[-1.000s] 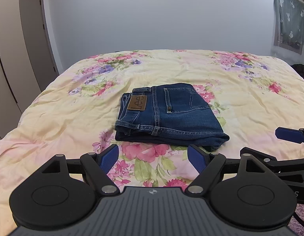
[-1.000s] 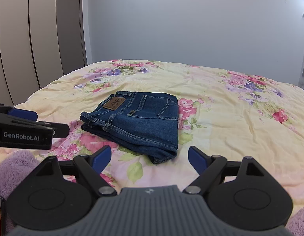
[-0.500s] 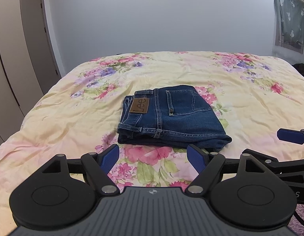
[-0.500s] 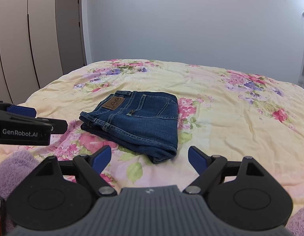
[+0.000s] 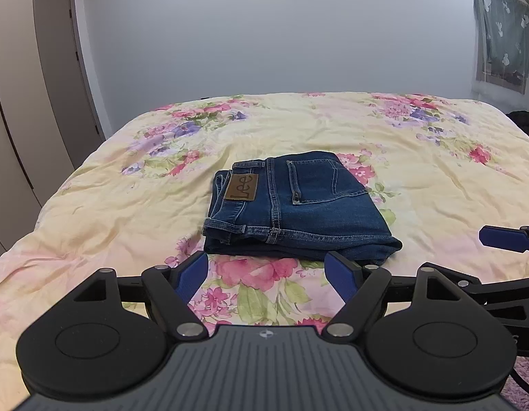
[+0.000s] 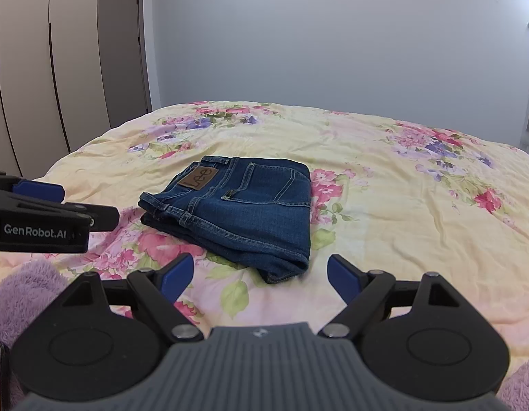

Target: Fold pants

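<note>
So we're basically at the end here. The jeans (image 5: 295,209) sit in the middle of the floral bedspread (image 5: 435,178) as a compact folded stack, waistband and leather patch toward the left, back pocket facing up, folded edge on the right. Looks done to us, maybe a tiny bit lumpy at the near right corner where the layers bulge out.

Our left gripper (image 5: 267,272) hovers just short of the near edge of the stack, jaws spread wide with nothing between them. Same deal with the right gripper (image 6: 261,274): fingers apart, empty, parked near the stack's near right corner, not touching it.

If anything's left, we'd guess it's a light press or tug on that near corner to square the layers up. Otherwise we just back both hands off.
</note>
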